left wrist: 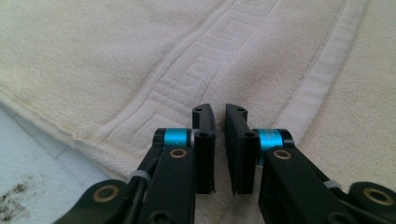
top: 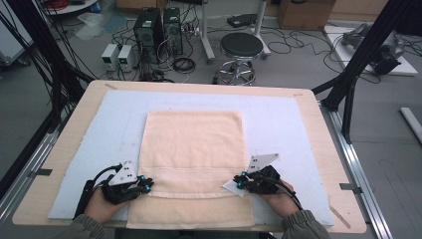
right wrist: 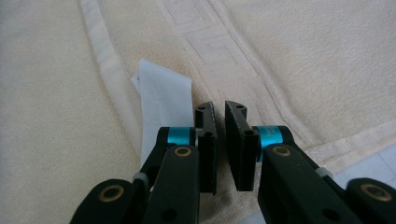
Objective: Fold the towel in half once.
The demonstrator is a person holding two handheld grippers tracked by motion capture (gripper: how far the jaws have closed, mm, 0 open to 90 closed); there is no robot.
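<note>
Cables, a stool (top: 241, 47) and computer towers crowd the floor beyond the wooden table (top: 318, 129), where a cream towel (top: 191, 142) lies on a pale blue mat (top: 278, 119). Left gripper (top: 148, 185) clenched at the towel's near-left edge, seemingly pinching fabric; right gripper (top: 238, 183) likewise near-right (beside a white label (right wrist: 163, 95))

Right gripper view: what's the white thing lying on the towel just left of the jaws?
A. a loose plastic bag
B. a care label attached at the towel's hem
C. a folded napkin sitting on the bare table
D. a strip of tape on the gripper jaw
B: the white care label lies flat on the cream towel, running out from its hem band beside the right gripper.
</note>
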